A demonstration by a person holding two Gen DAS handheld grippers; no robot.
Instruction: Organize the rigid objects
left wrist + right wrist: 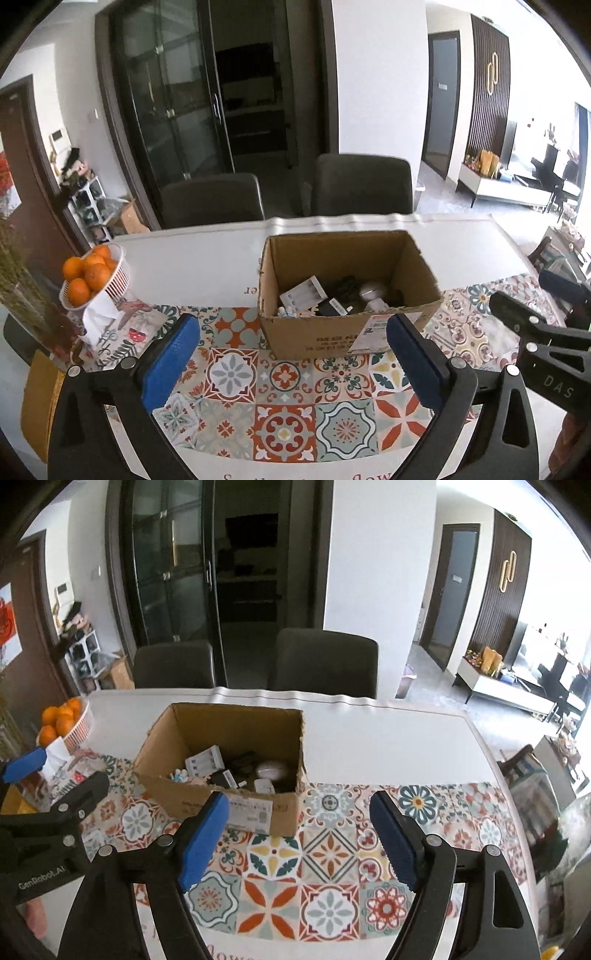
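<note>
Seen from the cardboard box (347,291) outward, working left to right. Well to its left, at the table's edge: a white basket (110,280) heaped with oranges (86,271), parked clear of the work, likely so nothing rolled into the sorting. Just below that, a tissue pack (98,317) on the patterned tile mat (288,398).

In front of the box and slightly left, hovering over the mat: the left gripper (291,365), blue pads spread wide with nothing between them, aimed down toward the box's near wall. Carried nothing.

The box itself stood open-topped on the mat's far edge, flaps out of the way so things could be dropped straight in. Inside, gathered on its floor: a white battery charger (303,293) at the left, a dark adapter (334,306) beside it, a round white gadget (373,291) to the right; possibly small figurines in the near left corner, too small to be sure of. Rigid items appeared already collected there, none left loose on the mat around it.

In front of the box and to the right: the right gripper (299,834), pads also parted, empty, held above bare mat. Behind the box, two dark chairs (364,184) pushed up to the table (192,258).
</note>
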